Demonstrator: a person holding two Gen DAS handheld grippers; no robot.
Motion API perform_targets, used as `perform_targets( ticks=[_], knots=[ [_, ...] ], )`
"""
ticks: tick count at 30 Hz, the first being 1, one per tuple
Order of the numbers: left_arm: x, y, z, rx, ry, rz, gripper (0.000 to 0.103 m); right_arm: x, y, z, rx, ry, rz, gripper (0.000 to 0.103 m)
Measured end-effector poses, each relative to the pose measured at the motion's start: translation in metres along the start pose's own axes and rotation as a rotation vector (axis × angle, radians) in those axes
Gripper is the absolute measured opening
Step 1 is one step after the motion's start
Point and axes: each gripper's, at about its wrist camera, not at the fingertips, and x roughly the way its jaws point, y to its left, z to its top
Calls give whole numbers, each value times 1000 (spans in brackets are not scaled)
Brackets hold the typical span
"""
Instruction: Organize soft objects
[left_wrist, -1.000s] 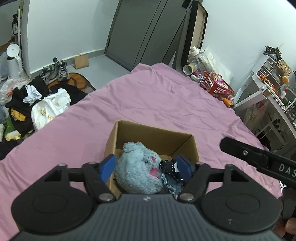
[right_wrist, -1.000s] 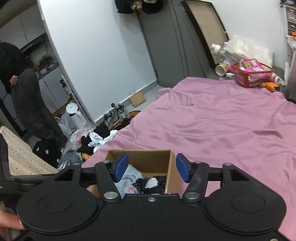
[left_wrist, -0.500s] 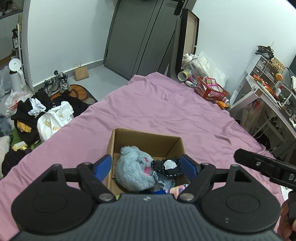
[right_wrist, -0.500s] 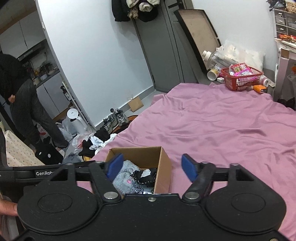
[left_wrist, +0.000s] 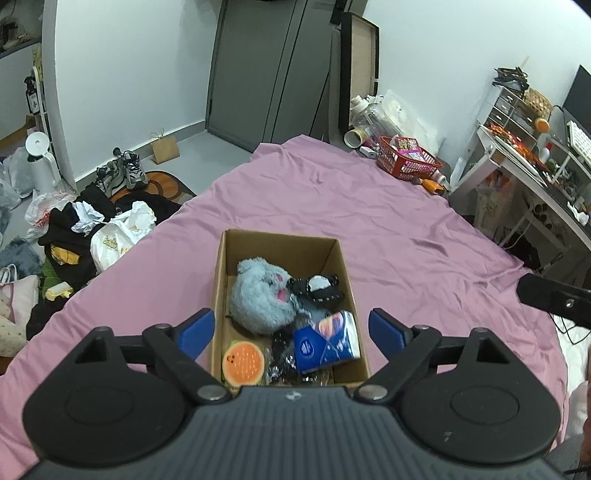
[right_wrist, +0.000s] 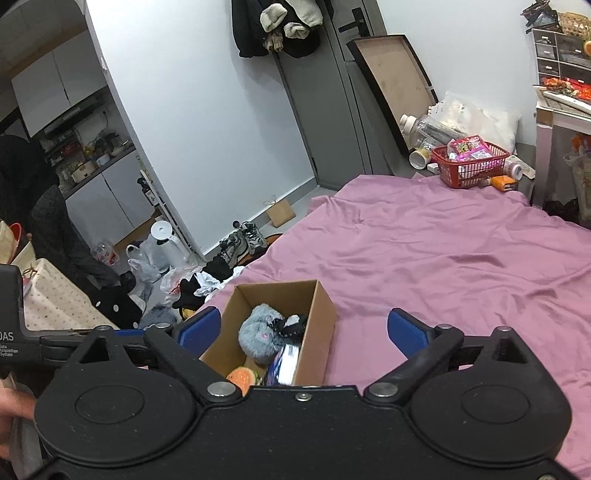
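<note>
Since the earlier frames both hand-held grippers have drawn back and up, exposing more of the cardboard box (left_wrist: 334, 254) and its near-end contents. The box is plain brown corrugated card, open-topped and rectangular, resting on the pink bed sheet (left_wrist: 388, 221) with its long axis running away from the left wrist camera. Inside, a fluffy grey plush toy (left_wrist: 258, 299) with pink markings lies at mid-box, touching a black and white fabric item (left_wrist: 317, 288) to its right. Nearer the camera sit a round orange sponge-like piece (left_wrist: 243, 362) with a dotted face and a glossy blue packet (left_wrist: 327, 341) lying tilted; its round label is unreadable. The left hand-held gripper (left_wrist: 291, 328) hovers above the box's near end, blue pads spread wide, holding nothing. The right hand-held gripper (right_wrist: 303, 328) likewise stands wide and empty, to the box's right side. A device body at that view's left edge reads "DAS". A red mesh basket (left_wrist: 408, 164) sits beyond the bed's far corner.
</note>
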Motion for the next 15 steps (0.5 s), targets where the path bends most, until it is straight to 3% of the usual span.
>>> perform_targets(
  ticks=[13, 15],
  knots=[
    [-39, -24, -24, 30, 7, 25, 90, -52, -14, -13, -16, 7, 23, 103],
    [-45, -27, -27, 36, 5, 27, 97, -59, -16, -15, -15, 8, 25, 103]
  ],
)
